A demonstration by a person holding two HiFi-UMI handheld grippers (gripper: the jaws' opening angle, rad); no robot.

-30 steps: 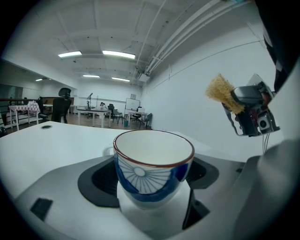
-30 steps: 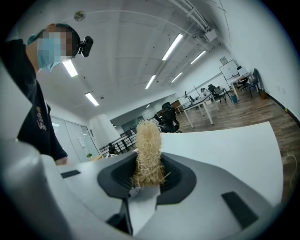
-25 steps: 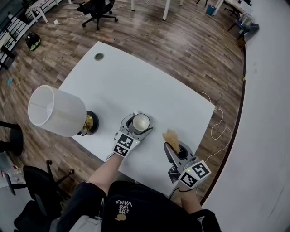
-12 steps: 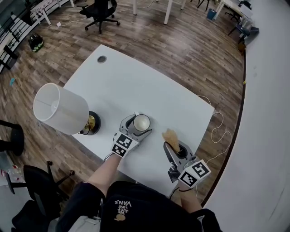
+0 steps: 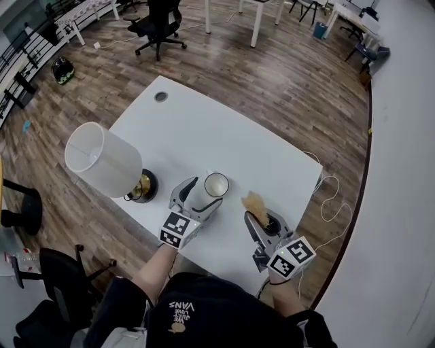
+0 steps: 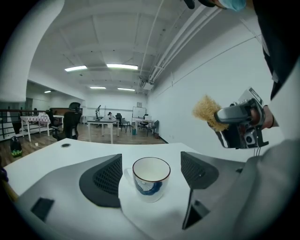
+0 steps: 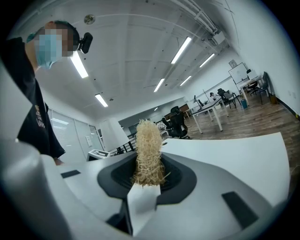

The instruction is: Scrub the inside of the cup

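A white cup [image 5: 215,184] with a dark rim and a blue pattern stands upright on the white table [image 5: 204,129]. My left gripper [image 5: 204,192] is open just short of the cup. In the left gripper view the cup [image 6: 150,177] stands free between the two spread jaws, touching neither. My right gripper [image 5: 261,219] hovers to the right of the cup, shut on a straw-coloured fibre scrubber [image 5: 255,203] that sticks out past its tips. In the right gripper view the scrubber [image 7: 148,150] stands up from the closed jaws. The scrubber [image 6: 207,111] also shows in the left gripper view, high on the right.
A lamp with a white shade [image 5: 102,160] and a brass base [image 5: 144,185] stands on the table left of the cup. A cable grommet [image 5: 160,96] sits at the far corner. A white cable [image 5: 330,192] trails off the right edge. An office chair [image 5: 160,20] stands beyond on the wooden floor.
My left gripper has let go of the cup, opened wider and drawn back toward the person. The cup stays put. My right gripper holds the scrubber in the same place.
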